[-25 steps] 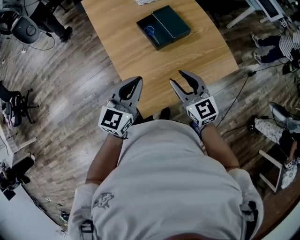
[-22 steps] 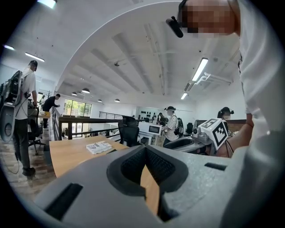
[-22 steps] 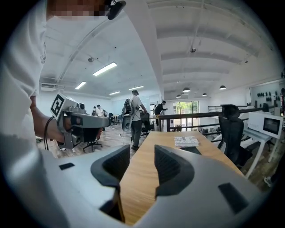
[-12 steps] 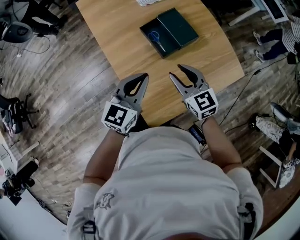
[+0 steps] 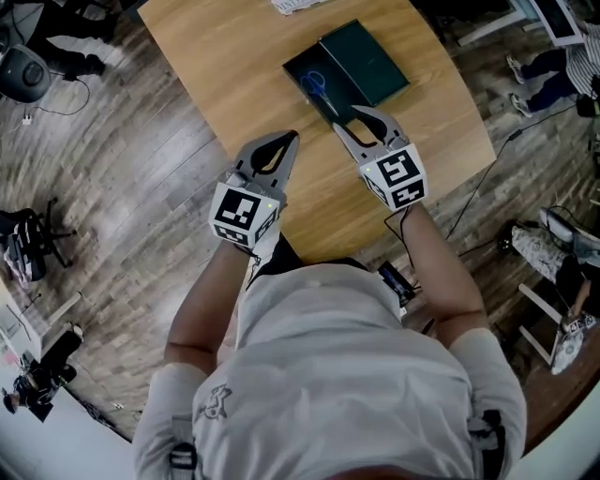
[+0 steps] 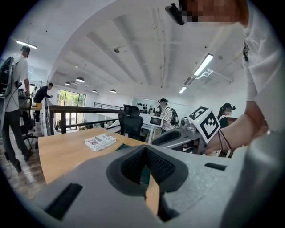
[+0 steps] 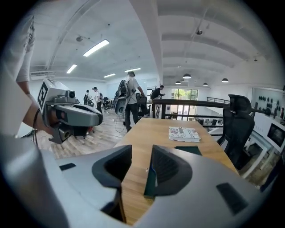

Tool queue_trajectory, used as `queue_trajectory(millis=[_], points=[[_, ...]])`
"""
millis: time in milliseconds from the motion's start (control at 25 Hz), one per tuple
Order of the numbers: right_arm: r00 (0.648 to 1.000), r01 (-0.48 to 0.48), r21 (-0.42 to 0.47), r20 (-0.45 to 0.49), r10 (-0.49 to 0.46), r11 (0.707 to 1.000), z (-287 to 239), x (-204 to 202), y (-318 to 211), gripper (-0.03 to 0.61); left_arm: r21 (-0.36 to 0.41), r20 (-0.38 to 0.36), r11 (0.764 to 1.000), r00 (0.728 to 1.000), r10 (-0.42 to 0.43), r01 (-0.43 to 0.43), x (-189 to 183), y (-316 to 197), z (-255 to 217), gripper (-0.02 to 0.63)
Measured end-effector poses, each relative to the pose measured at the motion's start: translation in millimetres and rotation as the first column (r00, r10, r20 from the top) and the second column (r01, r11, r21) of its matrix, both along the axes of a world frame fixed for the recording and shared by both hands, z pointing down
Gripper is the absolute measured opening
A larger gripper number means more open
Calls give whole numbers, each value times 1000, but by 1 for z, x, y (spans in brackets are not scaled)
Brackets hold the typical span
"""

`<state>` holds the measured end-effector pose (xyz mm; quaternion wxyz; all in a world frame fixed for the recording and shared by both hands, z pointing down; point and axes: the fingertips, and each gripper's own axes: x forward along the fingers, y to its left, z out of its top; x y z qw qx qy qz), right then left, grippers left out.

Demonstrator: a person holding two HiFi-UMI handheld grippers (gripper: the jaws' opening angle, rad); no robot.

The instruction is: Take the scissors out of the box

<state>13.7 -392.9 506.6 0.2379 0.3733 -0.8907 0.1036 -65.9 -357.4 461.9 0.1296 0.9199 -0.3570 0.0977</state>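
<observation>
Big open office w/ wood-plank floor [image 5: 122,187] all round. Ppl stand well back among desks in both gripper views. Light wood table [image 5: 234,56] takes top-centre of head view, mostly bare. Its near edge runs under both grippers, w/ open floor to either side. Dark green box [image 5: 375,52] lies open mid-table, two halves side by side. Blue-handled scissors [image 5: 317,84] lie in the L half. Booklet [image 5: 298,5] sits at far edge. R gripper [image 5: 352,117] has its tips near the box's near corner, jaws apart w/ a modest gap, just been closing, nothing btwn them. L gripper [image 5: 284,141] is over the table's near L edge, jaws together, empty.
</observation>
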Motion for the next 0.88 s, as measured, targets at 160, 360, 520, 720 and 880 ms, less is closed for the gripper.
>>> queue_trajectory(millis=[160,360,520,720,880], points=[[999,-3,-33,-48,1,999,22,-1,-30,147,-28,10,999,1000,17,-16,2,-18,19,5],[994,6,-113,-110,-19,994,60,-7,-54,146,-52,18,998,999,33,-32,6,-38,40,5],[988,10,-168,-151,-35,986,87,-11,-77,141,-73,20,997,1000,17,-16,5,-66,54,5],[976,15,-229,-207,-64,973,127,-18,-98,132,-112,41,994,999,16,-11,5,-93,82,5],[967,7,-285,-241,-79,959,160,-23,-113,126,-140,50,990,999,6,1,4,-109,103,5]])
